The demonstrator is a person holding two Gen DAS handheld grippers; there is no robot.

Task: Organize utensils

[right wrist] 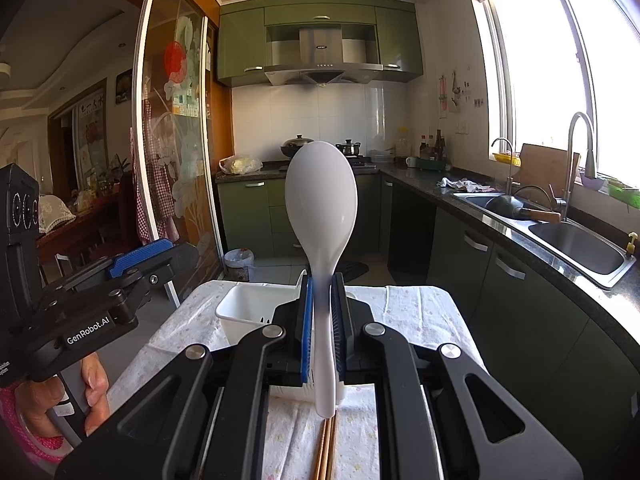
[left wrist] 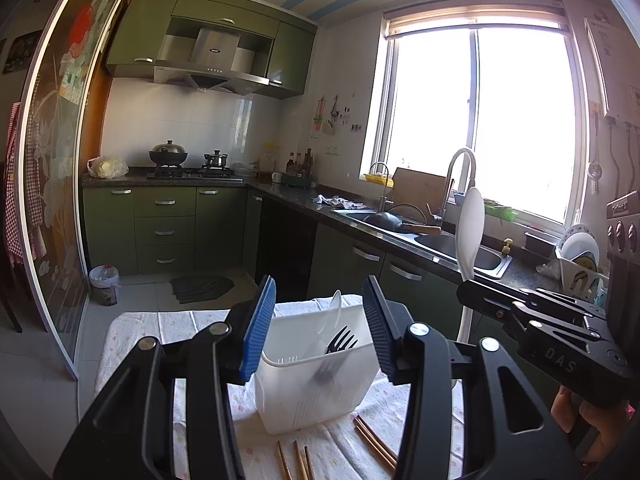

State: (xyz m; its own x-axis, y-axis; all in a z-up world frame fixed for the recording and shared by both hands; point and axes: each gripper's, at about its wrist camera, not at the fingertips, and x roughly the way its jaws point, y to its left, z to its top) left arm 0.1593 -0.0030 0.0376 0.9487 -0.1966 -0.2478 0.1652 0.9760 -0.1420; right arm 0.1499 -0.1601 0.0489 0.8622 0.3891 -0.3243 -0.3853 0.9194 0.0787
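Note:
A white plastic utensil holder (left wrist: 316, 376) stands on the cloth-covered table (left wrist: 168, 328). It holds a black fork (left wrist: 340, 342) and a clear plastic spoon (left wrist: 332, 316). My left gripper (left wrist: 320, 320) is open and empty, its jaws to either side of the holder, above it. My right gripper (right wrist: 322, 312) is shut on the handle of a large white rice spoon (right wrist: 321, 200), bowl up, held above the holder (right wrist: 248, 308). The spoon also shows in the left wrist view (left wrist: 470, 232). Wooden chopsticks (left wrist: 374, 444) lie on the cloth in front of the holder, also seen in the right wrist view (right wrist: 326, 452).
A kitchen counter with a sink (left wrist: 452, 244) runs along the right under a window. A dish rack with plates (left wrist: 580, 264) stands at its near end. A stove with pots (left wrist: 188, 160) is at the back. A bin (left wrist: 105, 284) stands on the floor.

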